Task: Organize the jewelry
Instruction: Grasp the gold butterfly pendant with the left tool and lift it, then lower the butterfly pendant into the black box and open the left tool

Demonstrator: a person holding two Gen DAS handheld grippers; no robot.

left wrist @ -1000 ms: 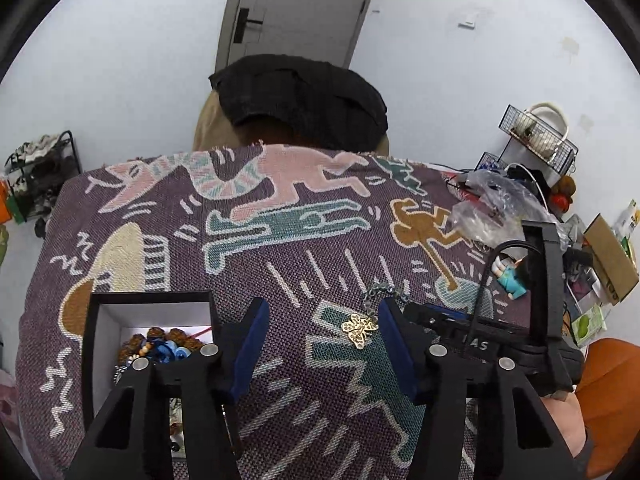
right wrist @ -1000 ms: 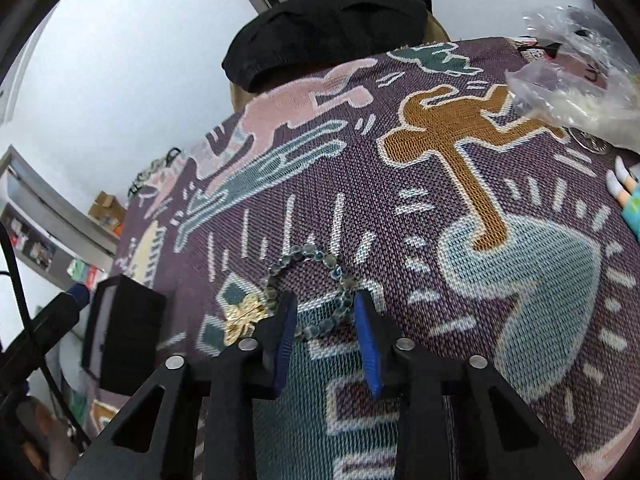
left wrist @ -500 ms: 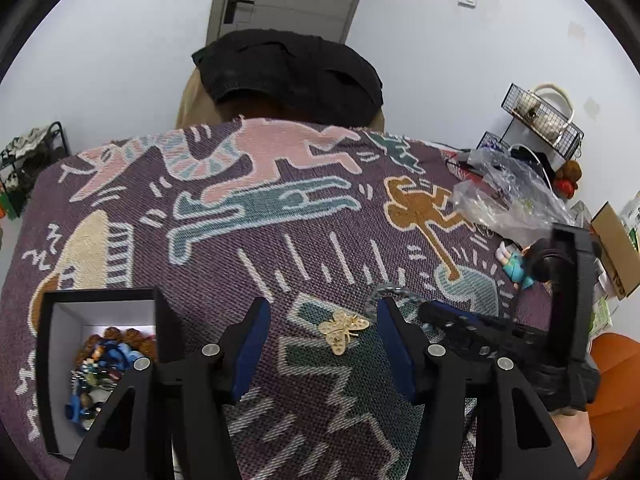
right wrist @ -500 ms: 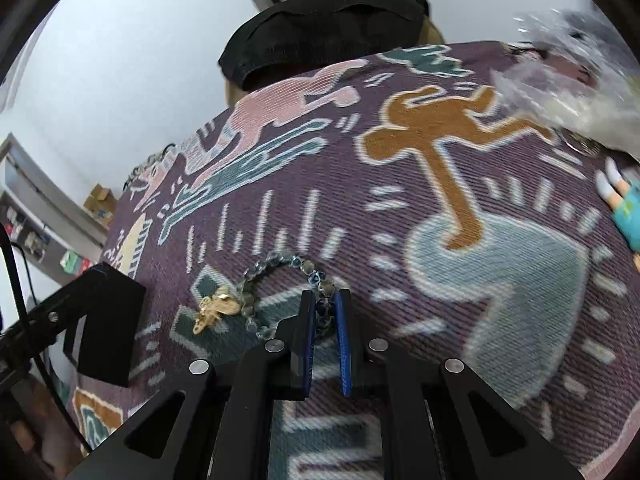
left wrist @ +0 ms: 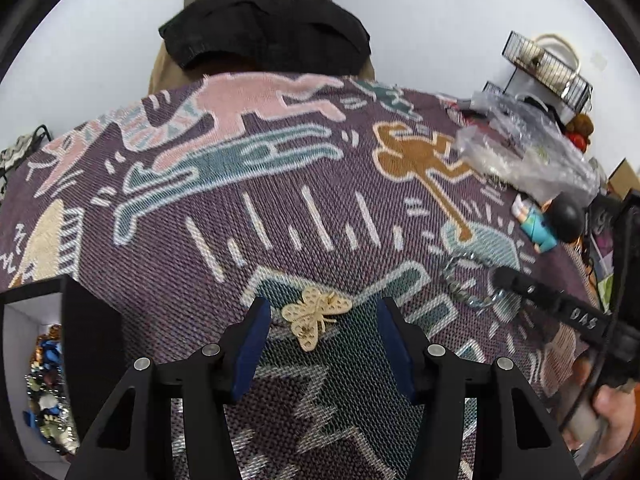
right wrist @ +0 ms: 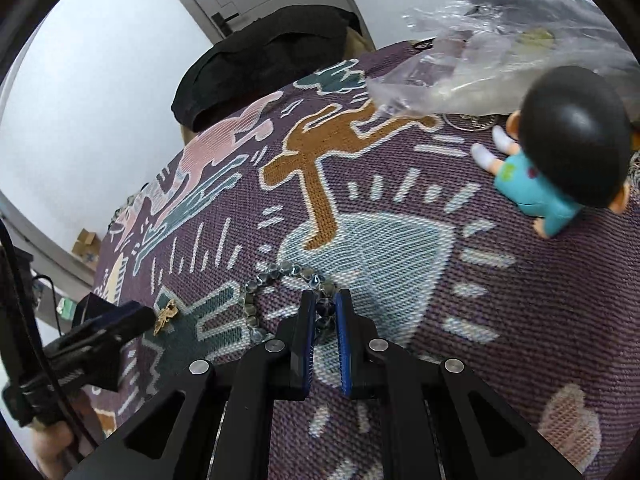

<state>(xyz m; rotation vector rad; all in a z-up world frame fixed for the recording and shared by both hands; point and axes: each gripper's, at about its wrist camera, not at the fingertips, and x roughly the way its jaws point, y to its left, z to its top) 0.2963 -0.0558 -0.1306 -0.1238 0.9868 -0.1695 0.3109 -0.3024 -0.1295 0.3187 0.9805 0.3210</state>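
Observation:
A gold insect-shaped brooch (left wrist: pixel 316 314) lies on the patterned purple cloth, between the tips of my open left gripper (left wrist: pixel 323 312). It also shows in the right wrist view (right wrist: pixel 166 315). A bracelet of grey-blue beads (right wrist: pixel 276 280) lies on the cloth. My right gripper (right wrist: pixel 323 307) is shut on its near side. The bracelet (left wrist: pixel 464 284) shows right of the brooch in the left wrist view. A black box with a white inside (left wrist: pixel 24 320) at the far left holds several bead pieces.
A small doll in a teal shirt (right wrist: pixel 560 160) lies to the right of the bracelet. A crumpled clear plastic bag (right wrist: pixel 500 40) sits behind it. A black garment on a chair (left wrist: pixel 264 36) is past the table's far edge. A wire rack (left wrist: pixel 544 68) stands at the back right.
My left gripper has moved forward and down, so the brooch now sits between its fingers. My right gripper closed on the bead bracelet and has shifted it to the right.

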